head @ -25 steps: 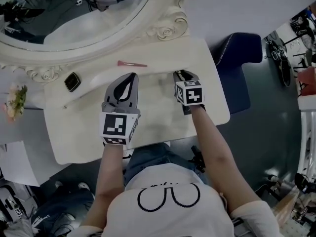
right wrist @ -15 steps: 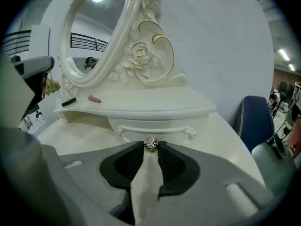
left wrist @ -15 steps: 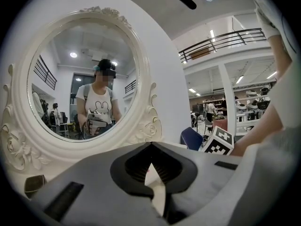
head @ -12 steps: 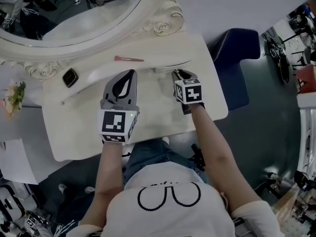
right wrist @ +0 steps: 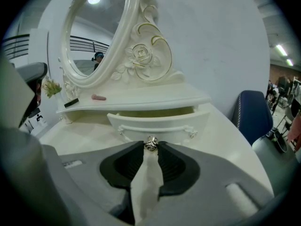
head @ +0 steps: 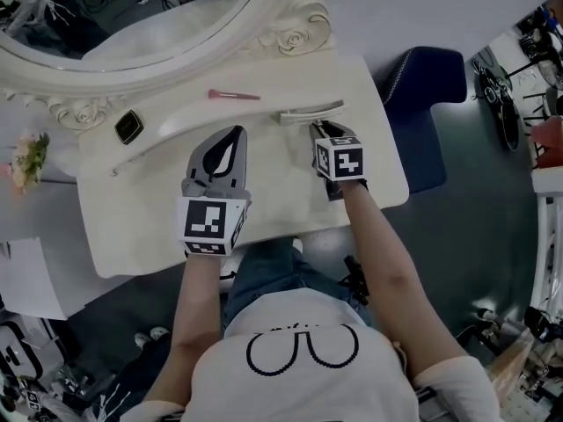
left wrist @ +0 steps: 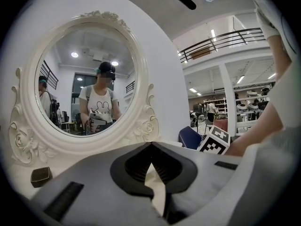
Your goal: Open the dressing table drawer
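Observation:
The white dressing table (head: 141,227) has a small drawer (right wrist: 160,121) under its raised shelf, pulled partly out, so its yellowish inside shows. The drawer front (head: 310,112) juts past the shelf edge in the head view. My right gripper (right wrist: 151,148) is shut on the drawer's small metal knob (right wrist: 151,143), and it shows in the head view (head: 318,129) just in front of the drawer. My left gripper (head: 236,134) hovers above the tabletop beside it, shut with nothing between its jaws, pointing at the mirror (left wrist: 84,84).
A pink brush (head: 233,95) and a black compact (head: 128,127) lie on the shelf below the oval mirror (head: 132,33). A blue chair (head: 422,86) stands right of the table. Flowers (head: 26,161) sit at the far left.
The drawer has slid out from under the shelf toward me, with my right gripper shut on its knob. My left gripper has drifted slightly back along with it.

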### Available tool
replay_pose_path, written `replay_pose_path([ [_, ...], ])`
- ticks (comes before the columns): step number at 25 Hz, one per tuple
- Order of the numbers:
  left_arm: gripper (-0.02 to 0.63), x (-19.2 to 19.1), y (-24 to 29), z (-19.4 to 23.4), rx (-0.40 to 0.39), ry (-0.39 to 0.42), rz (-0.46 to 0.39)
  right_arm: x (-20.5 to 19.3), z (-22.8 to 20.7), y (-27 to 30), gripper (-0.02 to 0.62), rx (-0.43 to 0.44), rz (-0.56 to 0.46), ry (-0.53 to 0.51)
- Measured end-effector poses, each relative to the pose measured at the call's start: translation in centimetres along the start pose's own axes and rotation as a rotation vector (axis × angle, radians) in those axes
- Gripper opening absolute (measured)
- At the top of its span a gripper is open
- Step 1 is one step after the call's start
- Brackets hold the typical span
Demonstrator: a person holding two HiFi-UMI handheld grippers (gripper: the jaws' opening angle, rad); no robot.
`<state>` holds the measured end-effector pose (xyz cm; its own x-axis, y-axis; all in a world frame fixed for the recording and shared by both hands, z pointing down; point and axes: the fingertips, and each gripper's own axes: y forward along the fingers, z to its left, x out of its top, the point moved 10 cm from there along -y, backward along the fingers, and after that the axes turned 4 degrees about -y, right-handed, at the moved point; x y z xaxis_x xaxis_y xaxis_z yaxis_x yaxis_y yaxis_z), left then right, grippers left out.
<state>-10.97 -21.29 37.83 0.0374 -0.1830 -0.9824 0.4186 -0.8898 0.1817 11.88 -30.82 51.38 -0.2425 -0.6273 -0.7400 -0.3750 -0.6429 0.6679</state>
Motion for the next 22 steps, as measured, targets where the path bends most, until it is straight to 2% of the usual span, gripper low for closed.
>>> replay_pose_path([
  [22, -0.002, -0.5, -1.9, -2.1, -0.003, -0.012, -0.019, -2.9, 1.0, -3.0, 0.096, -0.003, 0.003, -0.023],
])
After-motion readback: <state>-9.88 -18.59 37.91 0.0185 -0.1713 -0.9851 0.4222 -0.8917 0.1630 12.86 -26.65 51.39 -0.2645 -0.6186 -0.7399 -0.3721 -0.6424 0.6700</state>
